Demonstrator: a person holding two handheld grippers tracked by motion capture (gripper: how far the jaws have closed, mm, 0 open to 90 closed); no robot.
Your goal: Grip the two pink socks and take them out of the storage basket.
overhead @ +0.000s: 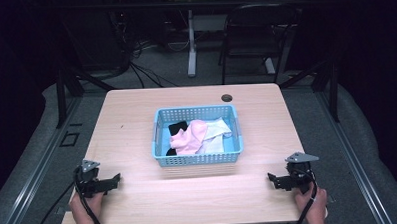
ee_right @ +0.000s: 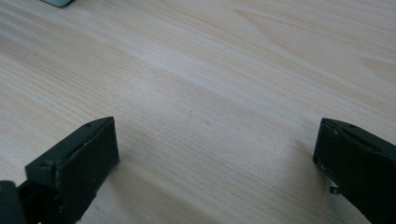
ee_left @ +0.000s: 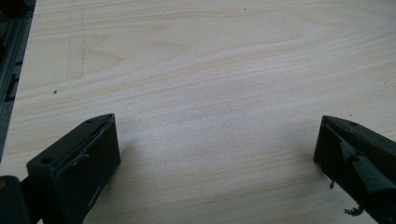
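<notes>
Two grippers, my left gripper [overhead: 111, 181] and right gripper [overhead: 274, 180], rest at the near table [overhead: 136, 114] corners, jaws wide apart and holding nothing. The blue basket [overhead: 198, 159] sits mid-table, well apart from both, with pink cloth [overhead: 190, 137], white cloth [overhead: 215, 134] and something black inside. Nothing looks started; no writing is readable.

Table [overhead: 136, 119] brightly lit, surroundings dark, slightly soft.

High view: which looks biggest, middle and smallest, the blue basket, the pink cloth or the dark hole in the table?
1. blue basket
2. pink cloth, lying inside the basket
3. dark hole, farther from the camera, yet clearly smallest
</notes>
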